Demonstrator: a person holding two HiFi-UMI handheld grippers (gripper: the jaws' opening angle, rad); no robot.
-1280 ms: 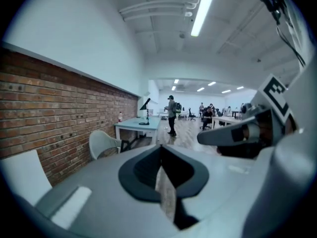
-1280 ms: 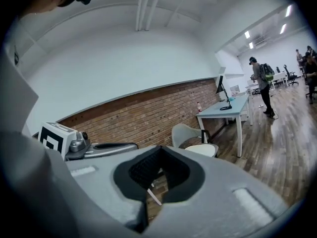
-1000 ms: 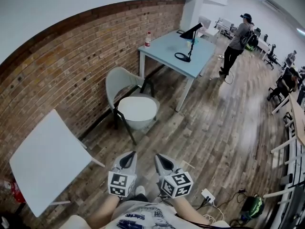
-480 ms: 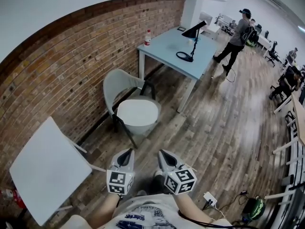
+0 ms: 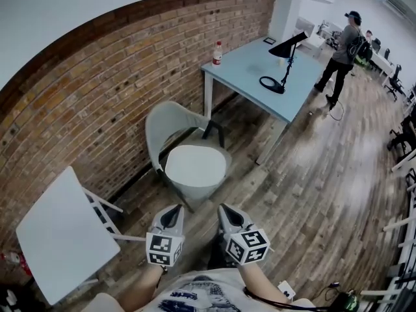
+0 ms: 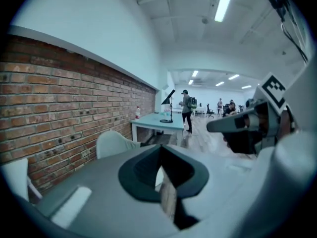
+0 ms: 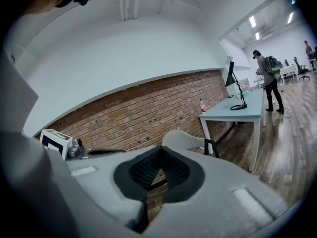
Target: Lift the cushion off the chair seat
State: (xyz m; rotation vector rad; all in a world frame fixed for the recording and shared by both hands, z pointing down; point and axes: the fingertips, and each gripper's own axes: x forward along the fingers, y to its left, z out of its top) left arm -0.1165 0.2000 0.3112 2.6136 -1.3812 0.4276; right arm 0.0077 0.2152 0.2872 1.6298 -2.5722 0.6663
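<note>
item: cushion [image 5: 195,163], white, lying on chair [image 5: 164,118] seat. left tongs [image 5: 172,214], right tongs [image 5: 227,213]: pressed together, empty, side by side and apart from it; i judge they're aimed for a two-sided lift.

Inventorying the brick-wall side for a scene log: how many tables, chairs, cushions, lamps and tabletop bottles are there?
Tables: 2 (blue table, white table)
Chair: 1
Cushion: 1
Lamp: 1
Bottle: 1
Total: 6
</note>
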